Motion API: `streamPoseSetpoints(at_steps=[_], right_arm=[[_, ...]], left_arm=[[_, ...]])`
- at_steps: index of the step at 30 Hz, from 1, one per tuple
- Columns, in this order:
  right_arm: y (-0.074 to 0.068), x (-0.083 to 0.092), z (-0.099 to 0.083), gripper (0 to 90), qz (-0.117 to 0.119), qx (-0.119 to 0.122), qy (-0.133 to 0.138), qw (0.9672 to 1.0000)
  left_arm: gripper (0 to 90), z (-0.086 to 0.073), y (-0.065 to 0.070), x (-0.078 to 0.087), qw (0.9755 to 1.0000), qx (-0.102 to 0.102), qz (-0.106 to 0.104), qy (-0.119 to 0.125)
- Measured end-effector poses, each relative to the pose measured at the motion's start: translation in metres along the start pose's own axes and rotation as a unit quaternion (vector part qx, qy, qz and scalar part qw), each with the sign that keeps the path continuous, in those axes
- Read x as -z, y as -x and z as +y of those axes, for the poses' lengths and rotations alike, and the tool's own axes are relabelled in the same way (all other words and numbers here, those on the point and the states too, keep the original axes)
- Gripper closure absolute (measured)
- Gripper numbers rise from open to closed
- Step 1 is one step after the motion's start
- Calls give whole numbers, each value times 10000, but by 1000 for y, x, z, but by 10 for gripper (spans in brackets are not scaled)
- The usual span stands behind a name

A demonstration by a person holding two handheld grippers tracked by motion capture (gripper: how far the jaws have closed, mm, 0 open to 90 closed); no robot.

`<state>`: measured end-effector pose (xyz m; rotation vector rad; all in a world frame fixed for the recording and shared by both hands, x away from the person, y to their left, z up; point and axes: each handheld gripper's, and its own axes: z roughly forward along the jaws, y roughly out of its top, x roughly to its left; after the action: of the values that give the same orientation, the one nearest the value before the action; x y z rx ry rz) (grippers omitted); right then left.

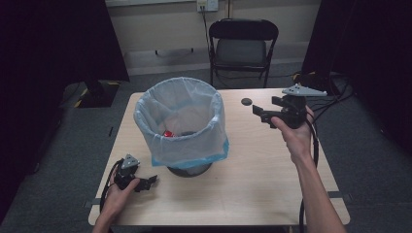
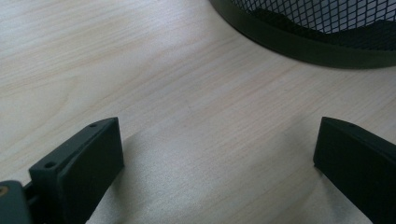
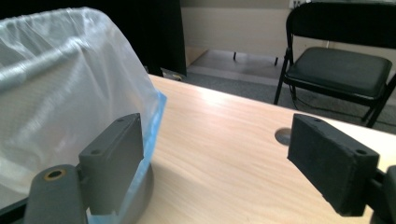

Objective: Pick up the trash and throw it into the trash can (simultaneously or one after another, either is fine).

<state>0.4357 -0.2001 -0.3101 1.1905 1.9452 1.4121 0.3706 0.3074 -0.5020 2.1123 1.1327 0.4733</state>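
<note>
High view: lined bin [image 1: 182, 127] mid-counter [image 1: 252, 184]; right gripper [image 1: 262, 115] aloft beside it, jaws apart, empty.

Left gripper view: left gripper [image 2: 217, 154] jaws apart near bin base [image 2: 299, 44].

Right gripper view: loose liner [image 3: 60, 93] could snag and tip the bin.

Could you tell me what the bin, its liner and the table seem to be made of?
Bin: black metal mesh by its look, with a solid matte base ring. Liner: thin translucent plastic, crinkled, blue at its hem. Table: pale wood-grain top, probably laminate, low sheen.
</note>
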Motion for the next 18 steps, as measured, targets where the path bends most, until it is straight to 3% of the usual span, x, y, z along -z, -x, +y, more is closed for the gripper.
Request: streamPoseSetpoints(at_steps=[14,18], right_arm=[[16,9,-37,157,-281,-275,-170,9991],[16,8,-45,164,-353,-214,-214,9989]], left_arm=[[10,0,0,0,10000,5,9,8],[6,0,1,0,10000,28,32,-2]])
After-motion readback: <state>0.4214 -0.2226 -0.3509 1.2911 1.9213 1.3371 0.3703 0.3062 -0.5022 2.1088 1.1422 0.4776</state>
